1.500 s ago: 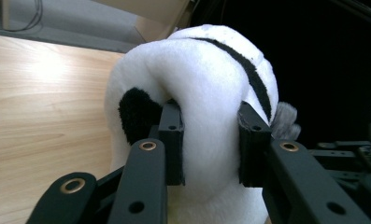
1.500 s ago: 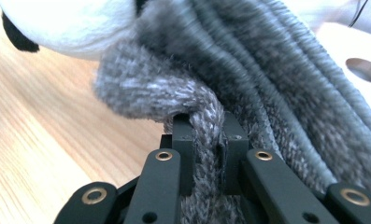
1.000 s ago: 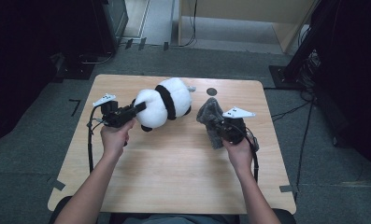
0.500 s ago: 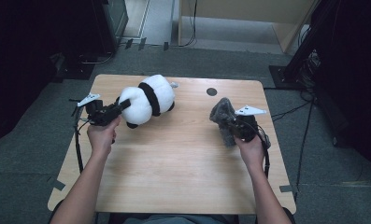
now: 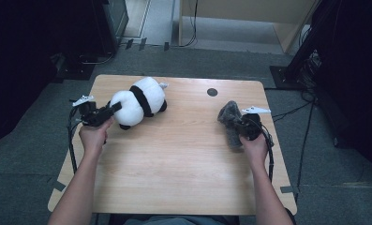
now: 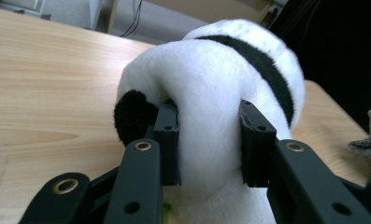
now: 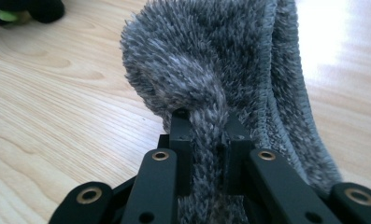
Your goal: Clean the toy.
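A white and black panda plush [image 5: 137,101] lies on the wooden table [image 5: 174,164] at the back left. My left gripper [image 5: 114,108] grips its near end; in the left gripper view the pads [image 6: 167,140] still press into the white plush [image 6: 211,84], though the jaws have just been opening a little. At the right, my right gripper [image 5: 235,123] is shut on a grey fuzzy cloth [image 5: 228,112] that rests on the table. The right gripper view shows a fold of the grey cloth [image 7: 197,60] pinched between the jaws of my right gripper [image 7: 206,135].
A small black round disc [image 5: 212,92] sits in the tabletop near the back edge. Dark equipment and cables [image 5: 104,28] stand on the floor beyond the table. A light wooden cabinet [image 5: 249,18] is behind.
Both hands have moved apart and lower: the left went left with the panda plush, the right went right with the grey cloth.
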Tool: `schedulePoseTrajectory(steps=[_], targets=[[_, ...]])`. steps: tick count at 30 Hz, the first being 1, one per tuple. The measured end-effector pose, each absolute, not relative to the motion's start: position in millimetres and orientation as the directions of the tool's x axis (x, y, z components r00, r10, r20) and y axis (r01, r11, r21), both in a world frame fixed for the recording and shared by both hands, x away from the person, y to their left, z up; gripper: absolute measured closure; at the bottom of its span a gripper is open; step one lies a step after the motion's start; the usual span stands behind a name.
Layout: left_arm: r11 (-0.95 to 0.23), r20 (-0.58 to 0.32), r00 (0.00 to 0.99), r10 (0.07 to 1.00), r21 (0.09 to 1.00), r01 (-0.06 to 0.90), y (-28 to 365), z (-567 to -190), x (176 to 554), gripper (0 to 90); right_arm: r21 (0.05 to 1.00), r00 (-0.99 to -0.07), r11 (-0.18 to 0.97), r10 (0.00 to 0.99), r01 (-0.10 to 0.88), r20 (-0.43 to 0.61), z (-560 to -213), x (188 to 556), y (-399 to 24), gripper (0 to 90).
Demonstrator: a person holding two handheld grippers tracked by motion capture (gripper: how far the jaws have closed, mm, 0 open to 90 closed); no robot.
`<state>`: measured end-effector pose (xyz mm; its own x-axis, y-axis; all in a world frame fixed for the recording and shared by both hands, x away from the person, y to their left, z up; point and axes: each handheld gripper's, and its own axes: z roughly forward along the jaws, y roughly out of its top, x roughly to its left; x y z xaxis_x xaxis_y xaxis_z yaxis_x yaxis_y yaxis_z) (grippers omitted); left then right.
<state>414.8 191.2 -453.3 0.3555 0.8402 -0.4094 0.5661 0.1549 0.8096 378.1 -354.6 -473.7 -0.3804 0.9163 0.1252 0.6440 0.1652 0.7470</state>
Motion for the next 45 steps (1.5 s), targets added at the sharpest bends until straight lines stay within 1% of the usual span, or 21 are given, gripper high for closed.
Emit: schedulePoseTrajectory(steps=[4,6,9,11,13,16,18,22,25,28,31,34,36,41,45], targets=[[0.150,-0.407,0.340,0.848,0.799,0.583,194,-457,417,62.2,0.725,-0.376,0.178,0.919,0.666,0.119,-484,382,-356,77.5],[0.143,-0.412,0.352,0.841,0.795,0.590,195,-459,419,58.6,0.716,-0.369,0.181,0.922,0.674,0.114,-488,384,-356,76.8],[0.114,-0.403,0.371,0.837,0.791,0.602,196,-461,422,49.1,0.714,-0.365,0.176,0.924,0.678,0.119,-491,385,-357,75.0],[0.108,-0.401,0.378,0.835,0.792,0.600,196,-460,422,44.7,0.714,-0.360,0.165,0.924,0.681,0.130,-492,385,-359,73.1],[0.103,-0.394,0.386,0.834,0.799,0.593,196,-458,422,39.0,0.712,-0.361,0.164,0.923,0.683,0.134,-492,386,-360,70.0],[0.084,-0.369,0.383,0.847,0.803,0.590,196,-458,423,34.4,0.707,-0.366,0.178,0.922,0.685,0.123,-493,386,-359,61.4],[0.076,-0.366,0.380,0.849,0.797,0.599,198,-457,423,33.0,0.706,-0.364,0.176,0.923,0.686,0.124,-494,387,-359,57.2],[0.022,-0.301,0.406,0.863,0.825,0.565,197,-446,419,31.1,0.703,-0.360,0.167,0.923,0.692,0.135,-493,387,-361,47.3],[0.014,-0.291,0.423,0.858,0.837,0.547,198,-439,416,29.5,0.703,-0.358,0.171,0.925,0.690,0.126,-491,385,-362,43.9],[-0.005,-0.276,0.440,0.855,0.842,0.539,195,-435,413,29.4,0.713,-0.363,0.158,0.921,0.683,0.143,-487,383,-364,41.5],[-0.025,-0.270,0.454,0.849,0.838,0.545,191,-433,411,29.5,0.724,-0.368,0.155,0.918,0.672,0.145,-481,380,-364,40.7],[-0.066,-0.270,0.474,0.838,0.812,0.580,183,-429,410,28.8,0.734,-0.372,0.147,0.916,0.663,0.153,-475,375,-363,40.2],[-0.110,-0.232,0.500,0.834,0.819,0.563,178,-426,406,28.5,0.740,-0.379,0.145,0.912,0.657,0.158,-471,372,-362,40.1],[-0.133,-0.229,0.546,0.806,0.829,0.544,167,-423,399,27.9,0.759,-0.397,0.149,0.905,0.634,0.155,-461,363,-355,40.1],[-0.166,-0.207,0.581,0.787,0.836,0.522,154,-421,394,27.9,0.774,-0.427,0.160,0.891,0.613,0.154,-454,355,-345,40.1]])
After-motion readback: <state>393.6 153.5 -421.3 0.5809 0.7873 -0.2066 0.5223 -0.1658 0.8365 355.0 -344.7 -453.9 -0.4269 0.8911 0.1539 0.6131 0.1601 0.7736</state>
